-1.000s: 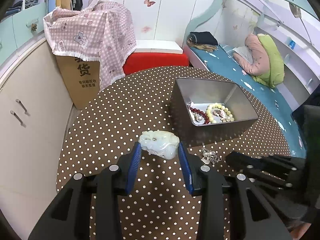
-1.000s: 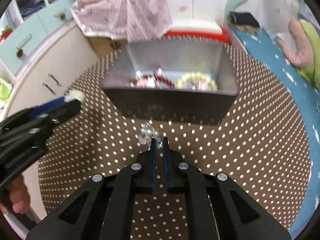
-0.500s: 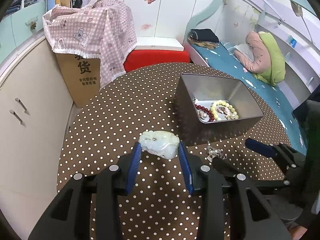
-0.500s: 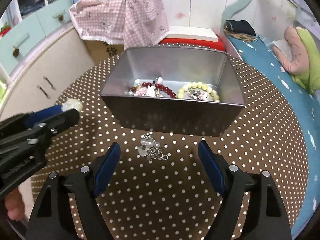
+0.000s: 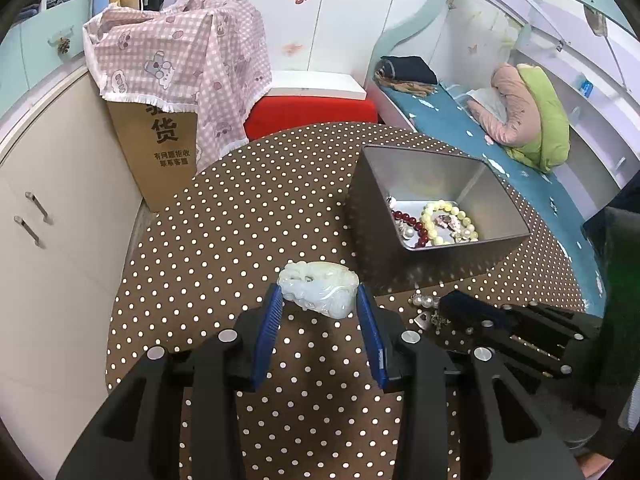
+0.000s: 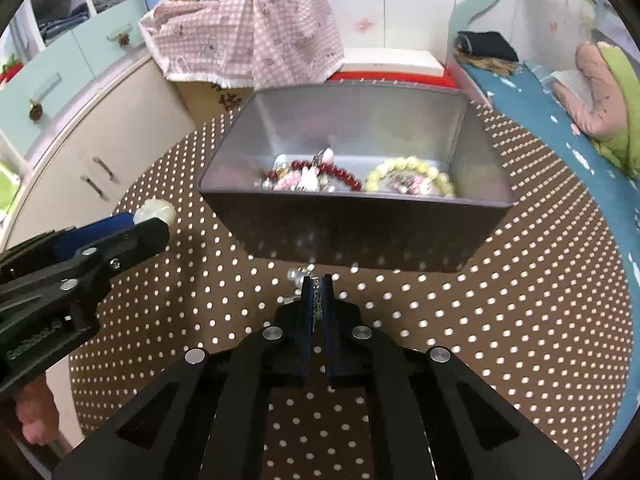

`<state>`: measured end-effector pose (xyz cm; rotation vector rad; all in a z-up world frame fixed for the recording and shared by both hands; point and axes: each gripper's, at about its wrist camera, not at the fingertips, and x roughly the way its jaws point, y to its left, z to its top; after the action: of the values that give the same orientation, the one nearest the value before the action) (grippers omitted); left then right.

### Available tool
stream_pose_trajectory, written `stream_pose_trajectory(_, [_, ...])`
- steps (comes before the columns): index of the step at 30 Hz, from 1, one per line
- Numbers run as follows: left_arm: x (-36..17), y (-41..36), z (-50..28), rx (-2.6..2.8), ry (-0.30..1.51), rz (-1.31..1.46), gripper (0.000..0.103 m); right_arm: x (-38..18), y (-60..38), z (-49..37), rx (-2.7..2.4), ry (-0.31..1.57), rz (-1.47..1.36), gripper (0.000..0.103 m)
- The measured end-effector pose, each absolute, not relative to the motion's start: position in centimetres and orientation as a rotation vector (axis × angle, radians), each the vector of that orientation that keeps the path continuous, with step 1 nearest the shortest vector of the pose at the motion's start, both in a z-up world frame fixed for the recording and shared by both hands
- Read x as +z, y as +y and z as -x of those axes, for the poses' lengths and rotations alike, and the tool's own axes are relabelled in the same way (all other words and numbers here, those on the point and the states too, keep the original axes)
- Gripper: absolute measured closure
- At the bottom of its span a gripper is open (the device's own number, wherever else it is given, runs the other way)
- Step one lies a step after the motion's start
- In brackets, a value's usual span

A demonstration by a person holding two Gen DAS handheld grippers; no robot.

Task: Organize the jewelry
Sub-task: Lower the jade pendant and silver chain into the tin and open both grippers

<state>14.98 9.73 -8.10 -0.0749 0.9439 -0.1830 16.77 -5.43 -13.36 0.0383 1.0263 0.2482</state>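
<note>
My left gripper (image 5: pixel 319 295) is shut on a pale green jade carving (image 5: pixel 320 286), held above the brown polka-dot table (image 5: pixel 240 240); the same carving (image 6: pixel 155 210) shows at the left of the right wrist view. A silver metal tin (image 6: pixel 360 228) stands at the middle right of the table and holds a red bead bracelet (image 6: pixel 340 170) and a yellow bead bracelet (image 6: pixel 412 168). Just in front of the tin, my right gripper (image 6: pixel 317 294) is shut on a small pearl-and-chain piece (image 6: pixel 295 276); its chain runs between the pads. In the left wrist view the pearls (image 5: pixel 424 301) lie at the right gripper's tip.
A cardboard box (image 5: pixel 160 152) draped with a pink checked cloth stands past the table's far left edge, beside a red stool (image 5: pixel 312 114). Cream cabinets (image 5: pixel 48 208) run along the left. A bed with a blue sheet (image 5: pixel 460 128) lies to the right.
My right gripper opened wide over the pearl-and-chain piece, then shut on its chain in front of the tin. My left gripper has kept still with the jade carving.
</note>
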Motion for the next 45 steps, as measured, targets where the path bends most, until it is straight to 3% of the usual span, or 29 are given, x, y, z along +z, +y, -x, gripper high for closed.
stream_pose_trajectory(21, [-3.2, 6.8, -16.9, -0.267, 0.866, 0.074, 0.067, -2.7, -9.5, -16.3, 0.226, 0.768, -0.077, 0.099])
stream_pose_trajectory(39, [-3.4, 2.6, -20.6, -0.280, 0.886, 0.019, 0.066, -5.4, -13.4, -22.3, 0.271, 0.849, -0.233, 0.095])
stream_pose_trajectory(40, [-3.4, 2.5, -20.7, -0.272, 0.887, 0.013, 0.061, -5.5, -13.7, -22.4, 0.276, 0.850, -0.253, 0.095])
stream_pose_trajectory(41, [-3.4, 2.5, -20.8, -0.261, 0.885, 0.012, 0.046, -5.5, -14.0, -22.5, 0.273, 0.851, -0.258, 0.095])
stream_pose_trajectory(42, [-3.4, 2.4, -20.7, -0.253, 0.879, 0.012, 0.039, -5.6, -14.1, -22.5, 0.265, 0.855, -0.248, 0.095])
stream_pose_trajectory(45, [-3.2, 2.3, -20.6, -0.235, 0.865, -0.004, 0.036, -6.1, -14.4, -22.5, 0.246, 0.873, -0.244, 0.095])
